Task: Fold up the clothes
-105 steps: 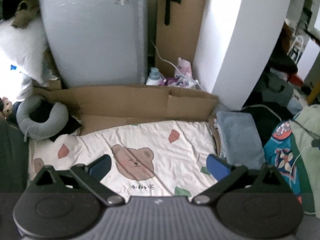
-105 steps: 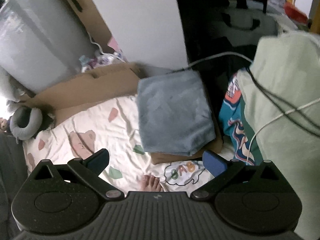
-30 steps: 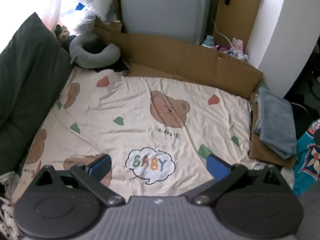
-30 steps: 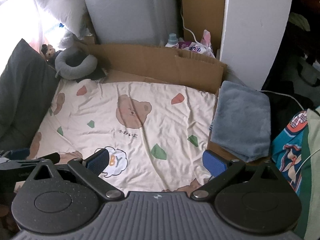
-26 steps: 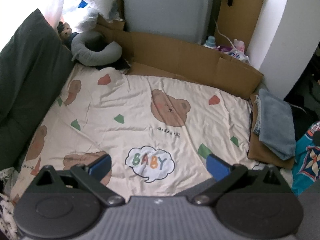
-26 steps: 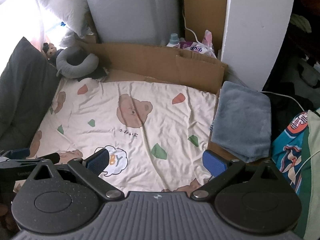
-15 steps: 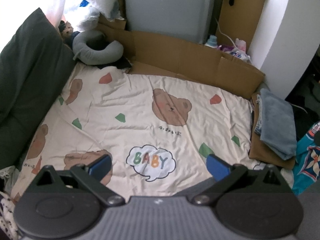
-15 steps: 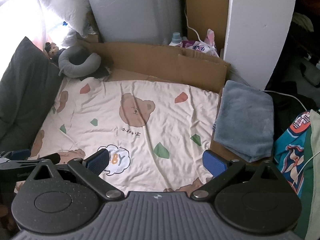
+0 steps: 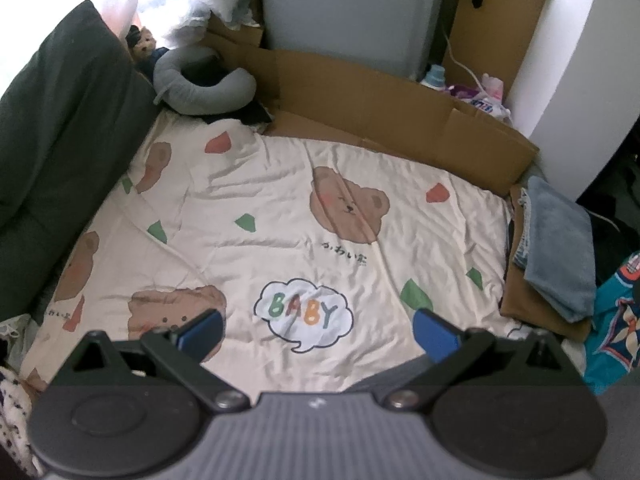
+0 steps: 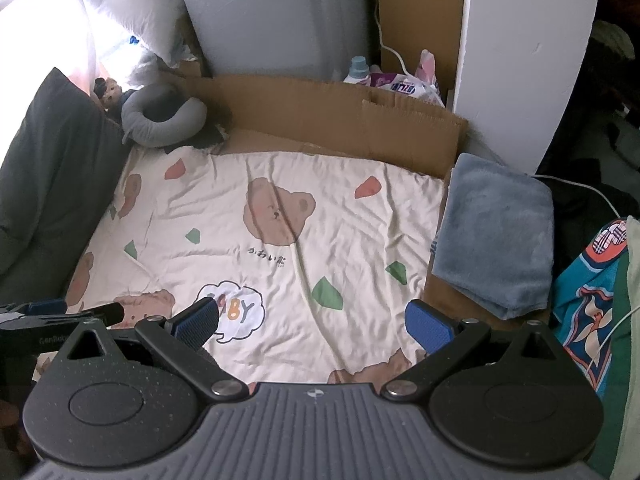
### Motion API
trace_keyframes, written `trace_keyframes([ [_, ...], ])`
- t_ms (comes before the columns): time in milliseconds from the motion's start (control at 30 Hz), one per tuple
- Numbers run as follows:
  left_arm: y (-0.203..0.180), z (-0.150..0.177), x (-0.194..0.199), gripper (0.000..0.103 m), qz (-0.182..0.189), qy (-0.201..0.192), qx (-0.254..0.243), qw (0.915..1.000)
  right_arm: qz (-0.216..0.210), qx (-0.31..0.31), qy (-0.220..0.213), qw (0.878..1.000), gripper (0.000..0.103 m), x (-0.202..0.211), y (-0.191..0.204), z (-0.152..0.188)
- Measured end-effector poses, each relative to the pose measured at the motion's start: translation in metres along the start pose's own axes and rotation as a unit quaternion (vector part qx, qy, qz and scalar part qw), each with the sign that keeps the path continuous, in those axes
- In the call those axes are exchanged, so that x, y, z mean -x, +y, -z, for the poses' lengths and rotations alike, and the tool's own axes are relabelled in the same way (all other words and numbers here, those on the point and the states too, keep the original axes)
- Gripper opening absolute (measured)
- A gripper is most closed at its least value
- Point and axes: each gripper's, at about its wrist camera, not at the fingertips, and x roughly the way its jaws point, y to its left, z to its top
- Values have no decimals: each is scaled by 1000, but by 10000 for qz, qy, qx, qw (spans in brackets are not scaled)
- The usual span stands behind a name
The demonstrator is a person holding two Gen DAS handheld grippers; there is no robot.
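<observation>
A folded grey-blue garment [image 9: 560, 248] [image 10: 500, 236] lies on a brown folded piece [image 9: 532, 312] at the right edge of the cream bear-print sheet [image 9: 280, 216] [image 10: 224, 216]. A teal patterned garment [image 9: 616, 316] [image 10: 588, 292] lies further right. My left gripper [image 9: 318, 334] hovers open above the sheet's near edge, over the "BABY" cloud print, holding nothing. Also open and bare, my right gripper [image 10: 312, 324] hangs over the sheet, left of the grey-blue garment. The left gripper's tips [image 10: 60, 312] show at the left of the right wrist view.
Brown cardboard [image 9: 400, 120] [image 10: 340, 120] stands along the sheet's far side. A grey neck pillow [image 9: 200, 84] [image 10: 160, 120] and a small plush toy [image 9: 142, 42] sit at the back left. A dark cushion [image 9: 52, 128] lines the left. White pillar [image 10: 528, 60] at back right.
Over the last second both views have drifted only slightly. Compared with 3.5 s ago, both grippers have pulled back and up, so the whole sheet now shows.
</observation>
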Motion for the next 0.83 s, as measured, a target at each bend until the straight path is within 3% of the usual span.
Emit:
trace_keyframes([
  [833,7,-1,-1,102,69,-32,173,9998,-46,22,103,9999,102,-3,-5,-1],
])
